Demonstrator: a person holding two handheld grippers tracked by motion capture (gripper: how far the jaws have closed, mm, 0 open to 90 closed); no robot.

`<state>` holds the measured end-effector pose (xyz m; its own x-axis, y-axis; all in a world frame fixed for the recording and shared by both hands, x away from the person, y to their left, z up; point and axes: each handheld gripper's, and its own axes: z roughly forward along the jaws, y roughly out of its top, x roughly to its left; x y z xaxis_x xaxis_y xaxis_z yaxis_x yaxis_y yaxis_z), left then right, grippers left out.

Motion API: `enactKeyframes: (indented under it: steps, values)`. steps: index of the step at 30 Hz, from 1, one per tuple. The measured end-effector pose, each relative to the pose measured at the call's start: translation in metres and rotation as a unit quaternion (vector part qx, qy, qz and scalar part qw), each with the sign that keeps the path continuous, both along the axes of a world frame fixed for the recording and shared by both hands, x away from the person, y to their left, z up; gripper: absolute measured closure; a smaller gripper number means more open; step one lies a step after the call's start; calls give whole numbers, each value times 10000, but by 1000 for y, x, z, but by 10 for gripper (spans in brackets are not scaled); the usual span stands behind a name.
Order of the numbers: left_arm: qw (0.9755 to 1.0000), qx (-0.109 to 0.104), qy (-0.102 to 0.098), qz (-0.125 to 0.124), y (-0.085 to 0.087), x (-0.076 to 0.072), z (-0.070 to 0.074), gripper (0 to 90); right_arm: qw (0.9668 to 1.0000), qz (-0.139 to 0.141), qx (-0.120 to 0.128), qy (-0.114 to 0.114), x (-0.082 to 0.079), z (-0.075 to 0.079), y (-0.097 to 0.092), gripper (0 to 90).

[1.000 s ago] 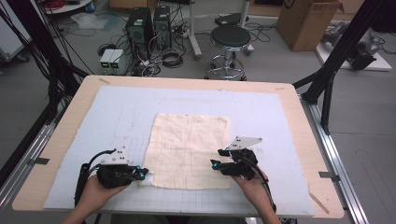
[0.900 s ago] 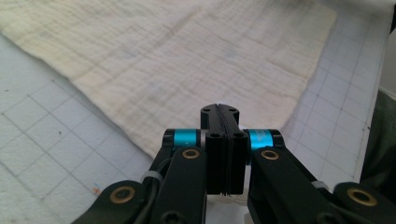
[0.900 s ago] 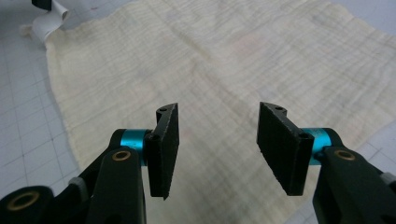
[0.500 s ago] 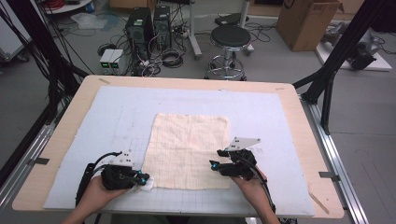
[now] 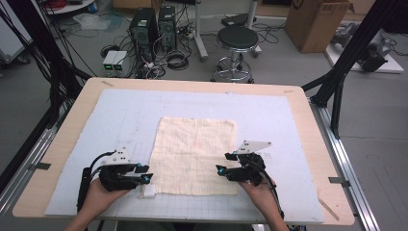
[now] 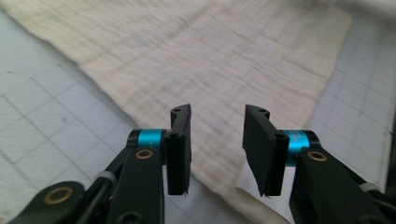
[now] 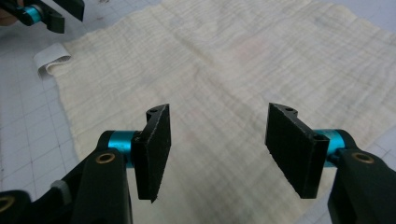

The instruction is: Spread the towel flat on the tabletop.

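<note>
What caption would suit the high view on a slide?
Two hand-held tools, left and right, both open, sit at the near corners of a cream cloth spread flat on a table.

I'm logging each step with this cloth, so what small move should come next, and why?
Probably draw both hands back off the cloth. It lies spread flat on the mat. The left gripper has just been opening, with nothing pinched between its jaws; the right gripper has opened further too, over the near edge. Only the white tag at the near left corner curls up.
</note>
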<state>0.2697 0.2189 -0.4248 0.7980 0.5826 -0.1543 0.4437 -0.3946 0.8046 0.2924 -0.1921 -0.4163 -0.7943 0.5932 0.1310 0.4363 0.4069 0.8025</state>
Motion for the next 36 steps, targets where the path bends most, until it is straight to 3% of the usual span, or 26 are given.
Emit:
enactKeyframes:
  steps: [5,11,23,29,36]
  values:
    - [9996,-37,-93,245,2,9,0,568,10000,-2,40,11,4,0,-2,351]
    - [9989,-176,-63,432,1,21,5,504,9999,-48,-129,-8,11,3,-2,306]
    - [9979,-116,-233,594,-14,44,22,430,9995,-311,15,-69,34,16,-9,259]
    - [9978,-104,-242,602,-18,49,25,418,9989,-439,77,-111,36,19,-13,250]
    - [9968,-241,-287,707,-20,54,29,405,9991,-406,86,-103,38,22,-12,246]
